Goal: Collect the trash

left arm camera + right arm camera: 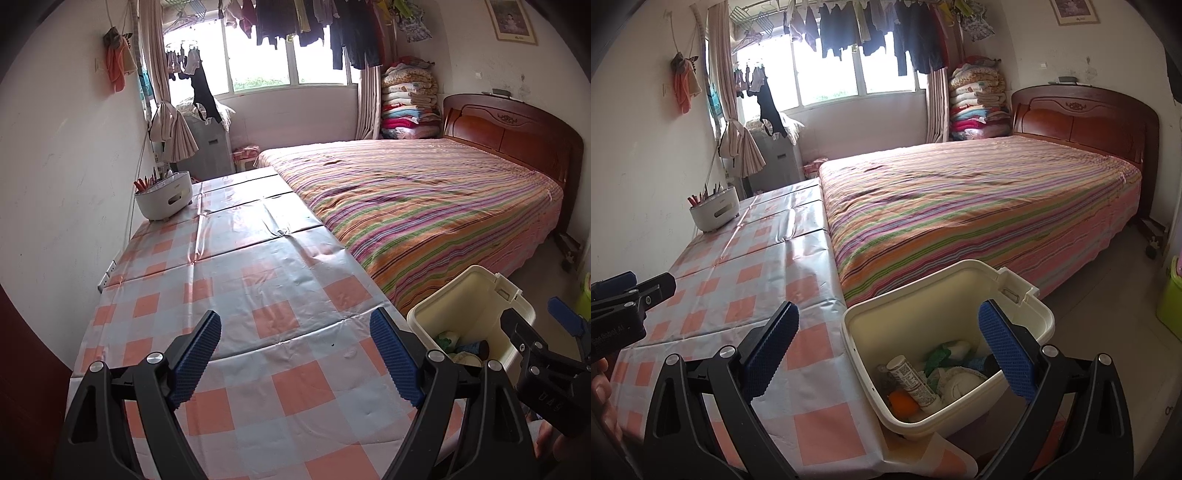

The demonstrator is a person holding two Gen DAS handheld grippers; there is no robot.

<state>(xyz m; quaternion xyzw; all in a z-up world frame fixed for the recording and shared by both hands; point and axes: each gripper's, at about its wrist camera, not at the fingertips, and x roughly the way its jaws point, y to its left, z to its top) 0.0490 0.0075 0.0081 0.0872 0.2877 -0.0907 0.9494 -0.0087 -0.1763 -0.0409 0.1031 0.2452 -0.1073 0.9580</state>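
- We hold the left gripper point(295, 354) over the near end of the tabletop point(229, 258), its jaws spread wide with nothing between them but checked cloth.
- The right gripper point(890, 347) hangs over the bin point(945, 291), its jaws also wide and holding nothing; one blue pad sits over the tabletop's edge, the other over the bin's far side.
- The bin stands just beside the tabletop's corner, at the foot of the striped bed point(979, 206), and we judge it was put there so that trash could go from cloth to bin in a short reach.
- The trash now lies inside the bin: a white labelled bottle point(912, 380), something orange point(903, 402) at the near corner, green wrapping point(938, 356) and pale crumpled pieces. In the left wrist view only a dark round item and some green show above the rim.
- The cloth we can see carries no loose scrap; only a white pot point(164, 197) with red-tipped sticks stands at the far end by the wall, and we take that for a household thing, not rubbish.
- From how things lie, we judge the collecting done or nearly so, which fits both pairs of jaws being empty.
- A hand shows at the left edge of the right wrist view, behind the other gripper's body.
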